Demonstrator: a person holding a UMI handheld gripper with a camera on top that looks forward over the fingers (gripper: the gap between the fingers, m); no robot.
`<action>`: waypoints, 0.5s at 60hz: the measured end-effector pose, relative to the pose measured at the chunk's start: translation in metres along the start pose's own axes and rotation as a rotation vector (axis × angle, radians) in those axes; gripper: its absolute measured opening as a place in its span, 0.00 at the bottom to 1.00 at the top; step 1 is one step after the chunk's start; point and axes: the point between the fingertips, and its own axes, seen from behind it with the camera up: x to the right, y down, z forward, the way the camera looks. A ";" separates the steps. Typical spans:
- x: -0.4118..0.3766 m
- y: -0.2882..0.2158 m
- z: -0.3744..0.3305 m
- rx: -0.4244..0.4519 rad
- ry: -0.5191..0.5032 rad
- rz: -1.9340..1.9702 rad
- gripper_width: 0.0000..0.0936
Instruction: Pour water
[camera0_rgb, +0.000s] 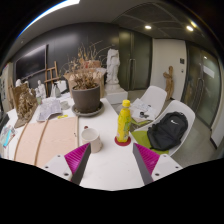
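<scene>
A white bench (110, 160) carries a large potted plant of dry branches (86, 82), with a white statue (113, 66) on a pedestal behind it. White chairs stand beside the bench, one holding a black backpack (168, 130) on a green cushion. A yellow bottle (124, 121) stands upright on a red coaster, ahead of the jaws (113, 160) and slightly toward the right finger. A small pale cup (89, 134) stands near it. The jaws gape wide, holding nothing. No writing is legible.
</scene>
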 end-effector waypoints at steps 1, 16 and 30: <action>-0.004 0.002 -0.009 -0.001 0.000 -0.003 0.92; -0.045 0.025 -0.114 0.005 0.017 -0.054 0.92; -0.069 0.030 -0.159 0.017 0.014 -0.076 0.92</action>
